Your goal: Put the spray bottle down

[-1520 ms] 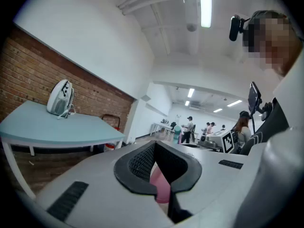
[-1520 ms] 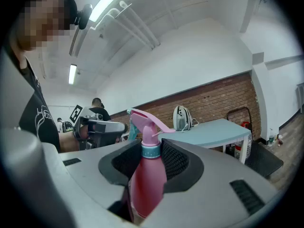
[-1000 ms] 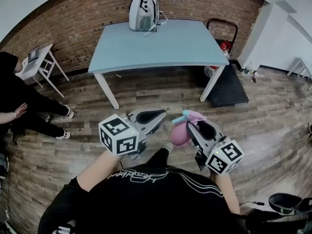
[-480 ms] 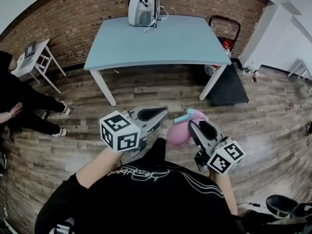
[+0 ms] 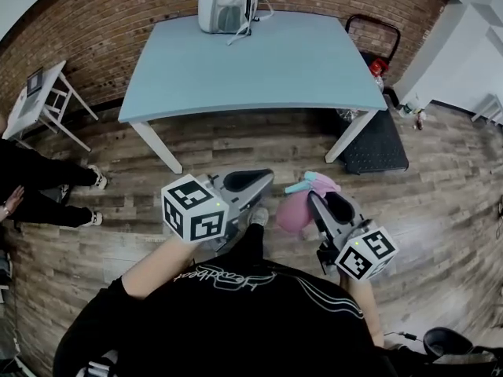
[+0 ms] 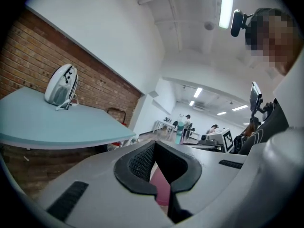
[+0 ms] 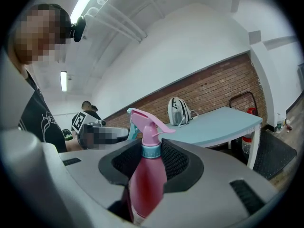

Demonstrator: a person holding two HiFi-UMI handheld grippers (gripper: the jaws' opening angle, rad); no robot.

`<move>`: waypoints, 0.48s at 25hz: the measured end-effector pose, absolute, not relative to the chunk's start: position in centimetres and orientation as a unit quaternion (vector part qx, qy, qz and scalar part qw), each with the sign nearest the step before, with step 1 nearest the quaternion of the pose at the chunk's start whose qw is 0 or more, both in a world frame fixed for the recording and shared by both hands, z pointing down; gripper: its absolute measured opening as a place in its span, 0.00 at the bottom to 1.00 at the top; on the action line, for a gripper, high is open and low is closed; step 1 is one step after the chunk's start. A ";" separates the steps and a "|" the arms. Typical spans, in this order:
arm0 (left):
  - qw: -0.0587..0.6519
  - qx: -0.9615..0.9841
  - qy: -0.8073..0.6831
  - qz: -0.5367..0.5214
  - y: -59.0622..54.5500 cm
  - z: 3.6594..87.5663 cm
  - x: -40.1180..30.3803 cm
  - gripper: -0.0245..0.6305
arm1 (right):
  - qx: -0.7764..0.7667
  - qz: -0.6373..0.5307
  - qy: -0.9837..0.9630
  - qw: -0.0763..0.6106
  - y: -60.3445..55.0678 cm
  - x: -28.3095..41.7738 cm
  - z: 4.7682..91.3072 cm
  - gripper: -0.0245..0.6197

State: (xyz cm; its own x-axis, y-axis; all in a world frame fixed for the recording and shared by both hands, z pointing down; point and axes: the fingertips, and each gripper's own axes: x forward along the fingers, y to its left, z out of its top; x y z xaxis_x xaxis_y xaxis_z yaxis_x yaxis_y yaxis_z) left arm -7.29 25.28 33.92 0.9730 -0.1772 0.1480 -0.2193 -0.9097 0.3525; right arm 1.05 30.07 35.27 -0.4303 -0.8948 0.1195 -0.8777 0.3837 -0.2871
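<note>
Now, head view: right gripper [image 5: 318, 203] is clenched on the pink spray bottle [image 5: 289, 214], held in the air over the plank floor [image 5: 236, 144] just in front of the person's chest; the bottle body bulges out on the inner side of the jaws, toward the left gripper [image 5: 259, 179]; its teal-collared head points forward, toward the blue table [image 5: 251, 69]. The table's near edge is well apart from the bottle; a grey-white bag [image 5: 226, 2] stands at the far edge.

Left gripper view: jaws drawn together with nothing between them; a pink sliver of the bottle [image 6: 161, 189] shows through the slit beyond the pads; table [image 6: 47, 122] and bag [image 6: 61, 85] lie off to the left.

Right gripper view: pads pinch the bottle [image 7: 146, 184] at its shoulder, just under the collar; long axis runs crosswise to the jaws, head up, trigger toward the table [image 7: 218, 125]; the base is out of sight below.

Judgement: only the right hand carries, the left is idle beside it. Setting down means bringing the bottle forward past the near edge and lowering it base first before the pads release; a tilt at contact risks tipping.
</note>
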 end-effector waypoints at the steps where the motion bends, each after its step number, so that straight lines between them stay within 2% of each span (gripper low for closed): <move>1: 0.192 0.974 -0.105 0.057 23.2 34.3 -6.8 0.05 | -0.532 -0.161 0.831 0.028 28.1 1.7 35.5 0.24; 5: 0.211 0.970 -0.104 0.063 14.2 35.1 -4.1 0.05 | -0.535 -0.179 0.825 0.026 19.4 4.6 36.2 0.24; 12: 0.194 0.974 -0.105 0.058 -1.0 34.5 -0.5 0.05 | -0.542 -0.181 0.821 -0.005 4.4 8.3 35.5 0.24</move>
